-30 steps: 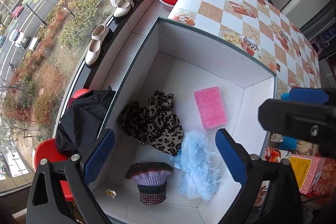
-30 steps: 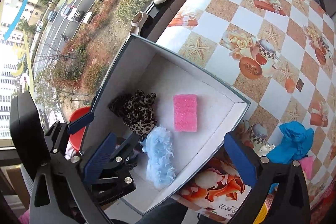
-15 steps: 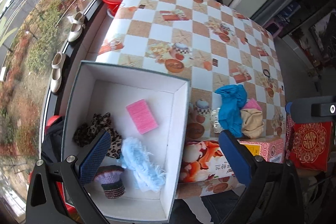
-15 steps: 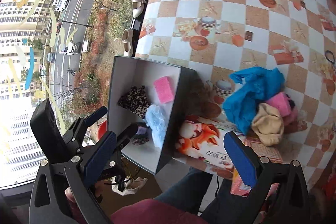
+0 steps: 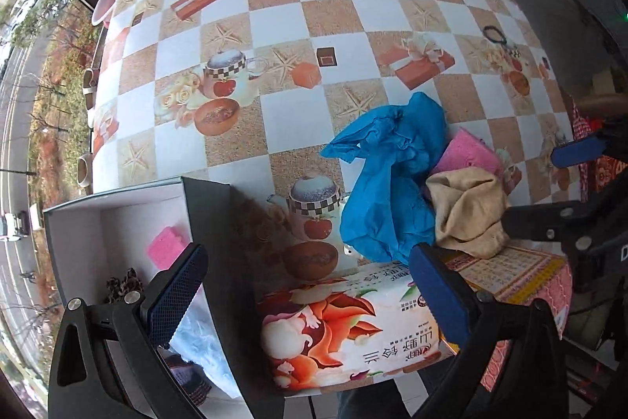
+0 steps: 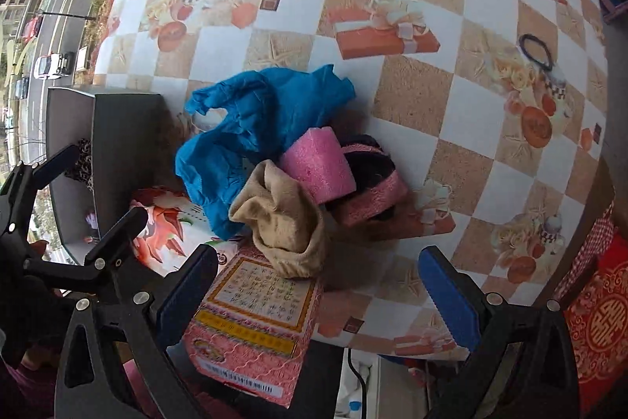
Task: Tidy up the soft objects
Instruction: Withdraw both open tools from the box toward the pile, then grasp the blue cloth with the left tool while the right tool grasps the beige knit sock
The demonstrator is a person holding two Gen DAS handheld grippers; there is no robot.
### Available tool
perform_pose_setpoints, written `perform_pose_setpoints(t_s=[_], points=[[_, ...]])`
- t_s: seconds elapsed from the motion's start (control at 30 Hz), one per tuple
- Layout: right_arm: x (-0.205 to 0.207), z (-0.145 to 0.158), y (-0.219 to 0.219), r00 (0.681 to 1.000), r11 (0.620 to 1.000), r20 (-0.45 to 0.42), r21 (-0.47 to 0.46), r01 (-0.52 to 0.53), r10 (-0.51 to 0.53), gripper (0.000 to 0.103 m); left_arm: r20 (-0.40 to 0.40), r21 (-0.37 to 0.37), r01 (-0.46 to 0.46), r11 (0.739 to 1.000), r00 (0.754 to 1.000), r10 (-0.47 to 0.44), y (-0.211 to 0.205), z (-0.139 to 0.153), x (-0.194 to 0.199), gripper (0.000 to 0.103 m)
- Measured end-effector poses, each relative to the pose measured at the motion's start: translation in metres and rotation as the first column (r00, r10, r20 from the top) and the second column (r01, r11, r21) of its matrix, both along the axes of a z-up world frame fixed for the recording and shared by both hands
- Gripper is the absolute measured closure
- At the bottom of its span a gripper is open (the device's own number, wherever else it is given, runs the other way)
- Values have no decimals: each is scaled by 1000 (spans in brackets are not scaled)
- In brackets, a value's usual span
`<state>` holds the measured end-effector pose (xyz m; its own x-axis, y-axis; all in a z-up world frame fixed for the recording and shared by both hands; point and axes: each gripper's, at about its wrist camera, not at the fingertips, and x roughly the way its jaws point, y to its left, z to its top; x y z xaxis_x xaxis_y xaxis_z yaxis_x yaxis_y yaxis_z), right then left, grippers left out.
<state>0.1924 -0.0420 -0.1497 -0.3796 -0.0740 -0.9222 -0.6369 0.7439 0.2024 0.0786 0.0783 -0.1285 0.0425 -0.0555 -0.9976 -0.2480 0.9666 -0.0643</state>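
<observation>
Since 1.0 s ago both views have swung off the box interior toward the pile on the table; the box [image 5: 117,222] now sits at the left edge of each frame.

Left gripper [image 5: 310,285]: jaws spread wide, nothing between the pads, hovering over the box's right wall and the floral tissue pack [image 5: 345,328]. Right gripper [image 6: 318,285]: jaws equally wide, empty, hanging above the pink printed carton [image 6: 255,317] with the pile just ahead. Judgement: both are held open because a pickup from the pile comes next.

Remaining soft objects, on the checked tablecloth [image 6: 471,112] beside the box:
- 1 blue crumpled cloth [image 6: 251,128], nearest the box, part draped onto the tissue pack
- 1 beige sock-like cloth [image 6: 282,222], slumped on the carton's far edge
- 1 pink foam piece [image 6: 318,163], leaning on the pile
- 1 dark item with pink lace band [image 6: 373,195], mostly under the foam; what it is, cannot tell

All 4 touch one another, so lifting 1 may drag a neighbour.

Already in the box, as far as visible: 1 pink sponge [image 5: 167,250], 1 leopard-print fabric [image 5: 123,287], 1 pale blue fluffy piece [image 5: 200,348], 1 dark knit item at the bottom corner, largely hidden by the left finger.

1 black hair tie [image 6: 535,52] lies well apart, far right of the table. Task judged about half done
</observation>
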Motion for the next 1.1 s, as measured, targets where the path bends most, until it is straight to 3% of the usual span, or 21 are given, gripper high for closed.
perform_pose_setpoints(t_s=[0.17,0.23,0.3,0.4,0.47,0.5,0.6,0.73,0.93,1.1], points=[[1,-50,-7,989,1000,-151,-5,-6,5,0,-112,21,54,998,992,-51,-11,-34,21,1],[5,-65,-15,987,999,-164,-33,-6,1,0,-152,11,62,998,987,-59,-15,-48,31,1],[12,-73,-27,993,997,-119,-71,-7,-2,0,-166,44,78,996,984,-70,-20,-58,42,1],[36,-70,-52,999,992,38,-123,32,-28,0,-148,221,86,971,988,-54,-13,-61,63,1],[60,-61,-75,985,984,147,-144,109,-88,0,-117,297,21,955,993,15,8,-57,78,1],[72,-56,-87,974,977,189,-145,157,-128,0,-98,299,-25,954,994,57,21,-53,84,1],[100,-37,-123,932,951,230,-67,303,-281,0,-46,208,-156,966,985,169,58,-36,92,1],[114,-22,-155,887,910,209,42,412,-411,0,-5,171,-177,969,984,181,71,-18,92,1],[109,-27,-177,868,881,153,105,462,-473,0,-39,64,-150,987,987,153,44,-33,101,1],[100,-36,-136,864,869,115,141,474,-490,0,-78,42,-143,989,986,146,31,-57,107,1]])
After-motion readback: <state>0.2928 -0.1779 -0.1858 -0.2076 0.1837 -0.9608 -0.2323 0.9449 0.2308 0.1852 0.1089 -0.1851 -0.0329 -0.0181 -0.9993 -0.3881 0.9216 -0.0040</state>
